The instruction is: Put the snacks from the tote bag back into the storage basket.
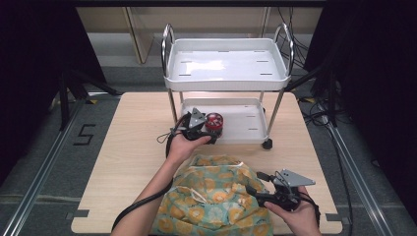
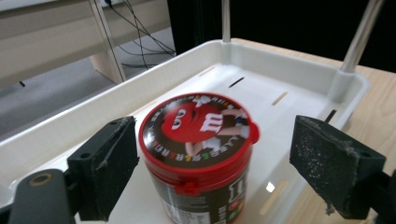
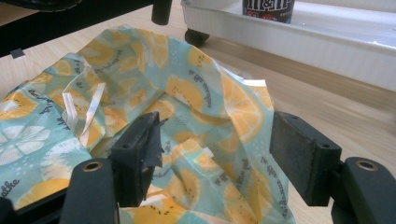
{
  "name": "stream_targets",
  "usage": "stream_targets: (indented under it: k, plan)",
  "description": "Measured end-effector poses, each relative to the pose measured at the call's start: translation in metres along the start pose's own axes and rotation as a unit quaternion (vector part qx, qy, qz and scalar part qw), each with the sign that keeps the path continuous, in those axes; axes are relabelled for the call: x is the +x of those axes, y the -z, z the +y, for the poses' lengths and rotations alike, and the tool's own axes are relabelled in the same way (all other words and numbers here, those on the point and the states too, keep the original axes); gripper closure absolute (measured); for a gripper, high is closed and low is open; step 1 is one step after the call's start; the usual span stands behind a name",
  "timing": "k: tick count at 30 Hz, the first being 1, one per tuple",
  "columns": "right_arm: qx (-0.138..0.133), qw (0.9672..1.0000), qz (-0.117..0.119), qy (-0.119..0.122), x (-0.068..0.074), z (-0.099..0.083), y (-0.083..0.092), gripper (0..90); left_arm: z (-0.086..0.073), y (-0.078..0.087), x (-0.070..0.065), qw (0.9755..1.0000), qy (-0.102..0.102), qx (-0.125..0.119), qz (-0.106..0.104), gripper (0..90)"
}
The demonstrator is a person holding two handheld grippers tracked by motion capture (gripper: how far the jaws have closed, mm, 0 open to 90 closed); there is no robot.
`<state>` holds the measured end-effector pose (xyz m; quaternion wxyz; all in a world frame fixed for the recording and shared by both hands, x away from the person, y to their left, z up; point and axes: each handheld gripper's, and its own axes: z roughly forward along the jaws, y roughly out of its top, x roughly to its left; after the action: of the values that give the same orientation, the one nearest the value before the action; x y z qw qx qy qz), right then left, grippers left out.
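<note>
A jar with a red M&M's lid stands upright on the lower tray of a white cart. My left gripper is open, one pad on each side of the jar. The left pad sits close to the lid and the right pad stands well apart from it. A lemon-patterned cloth bag lies crumpled on the table's near edge. My right gripper hangs open over the bag's folds, holding nothing. In the right gripper view the jar shows far off.
The cart's upper tray stands above the lower one on chrome posts. A cart wheel rests on the wooden table. A white ribbon lies across the bag. Dark stands and cables flank the table.
</note>
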<state>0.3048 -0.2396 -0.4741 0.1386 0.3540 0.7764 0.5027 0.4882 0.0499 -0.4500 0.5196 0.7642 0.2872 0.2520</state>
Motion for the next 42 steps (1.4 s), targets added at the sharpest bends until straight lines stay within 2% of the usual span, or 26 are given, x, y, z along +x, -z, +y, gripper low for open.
stream_targets:
  k: [1, 3, 6, 8, 9, 10, 11, 12, 13, 16, 18, 19, 20, 22, 25, 26, 27, 39, 42]
  plan:
    - [-0.003, 1.0000, -0.002, 0.008, -0.001, 0.000, 0.000, 34.8, 0.001, 0.001, -0.004, 0.9997, 0.023, -0.009, 0.002, 14.8]
    - [0.000, 1.0000, -0.001, 0.000, 0.000, 0.000, 0.000, 34.7, 0.003, 0.005, -0.006, 0.9997, 0.018, -0.014, -0.002, 14.8]
    - [-0.006, 0.9999, 0.001, 0.016, -0.002, 0.000, -0.002, 34.7, 0.006, 0.012, -0.010, 0.9998, 0.017, -0.012, -0.005, 15.1]
    - [-0.007, 0.9998, -0.004, 0.017, -0.002, 0.001, -0.001, 34.7, 0.006, 0.016, -0.011, 0.9997, 0.024, -0.006, -0.008, 15.8]
    - [-0.006, 0.9999, 0.000, 0.014, -0.002, 0.001, -0.002, 34.7, 0.006, 0.018, -0.011, 0.9997, 0.024, 0.005, -0.005, 16.3]
    - [-0.006, 0.9999, -0.003, 0.014, -0.002, 0.000, -0.001, 34.7, 0.006, 0.020, -0.013, 0.9993, 0.036, 0.004, -0.005, 16.6]
    - [0.000, 1.0000, 0.000, -0.003, 0.001, 0.000, 0.000, 34.7, 0.005, 0.022, -0.014, 0.9993, 0.035, 0.003, -0.010, 16.6]
    - [-0.006, 0.9999, -0.002, 0.013, -0.002, 0.000, -0.001, 34.7, 0.006, 0.025, -0.013, 0.9997, 0.020, 0.006, -0.009, 16.8]
    - [-0.008, 0.9998, -0.002, 0.017, -0.003, 0.001, -0.001, 34.7, 0.005, 0.027, -0.016, 0.9993, 0.035, 0.005, -0.010, 16.8]
    - [-0.008, 0.9998, -0.002, 0.017, -0.002, 0.001, -0.001, 34.7, 0.004, 0.033, -0.018, 0.9993, 0.033, 0.009, -0.012, 16.7]
    - [-0.008, 0.9998, -0.002, 0.015, -0.002, 0.000, -0.002, 34.6, 0.004, 0.036, -0.020, 0.9988, 0.043, 0.007, -0.022, 16.0]
    - [-0.008, 0.9999, 0.000, 0.014, -0.002, 0.000, -0.002, 34.7, 0.004, 0.038, -0.019, 0.9991, 0.031, 0.008, -0.028, 15.6]
    - [-0.007, 0.9999, 0.002, 0.013, -0.002, 0.000, -0.002, 34.7, 0.004, 0.040, -0.022, 0.9985, 0.046, 0.009, -0.027, 15.1]
    - [-0.008, 0.9999, 0.000, 0.015, -0.002, 0.000, -0.002, 34.7, 0.004, 0.043, -0.024, 0.9985, 0.044, 0.008, -0.030, 14.9]
    - [-0.007, 0.9999, 0.001, 0.012, -0.002, 0.000, -0.002, 34.7, 0.003, 0.049, -0.025, 0.9989, 0.026, 0.009, -0.037, 14.8]
    - [-0.007, 0.9999, 0.001, 0.010, -0.002, 0.000, -0.002, 34.7, 0.002, 0.050, -0.027, 0.9986, 0.037, 0.007, -0.037, 14.8]
    - [-0.007, 0.9999, 0.001, 0.013, -0.002, 0.000, -0.002, 34.7, 0.002, 0.052, -0.028, 0.9985, 0.038, 0.008, -0.038, 14.8]
    - [-0.012, 0.9998, -0.002, 0.014, -0.002, 0.001, -0.002, 34.7, -0.007, 0.078, -0.034, 0.9989, 0.032, 0.003, -0.035, 16.4]
    - [-0.006, 0.9999, -0.006, 0.015, -0.002, 0.000, -0.002, 34.7, -0.010, 0.087, -0.036, 0.9990, 0.027, 0.002, -0.035, 16.8]
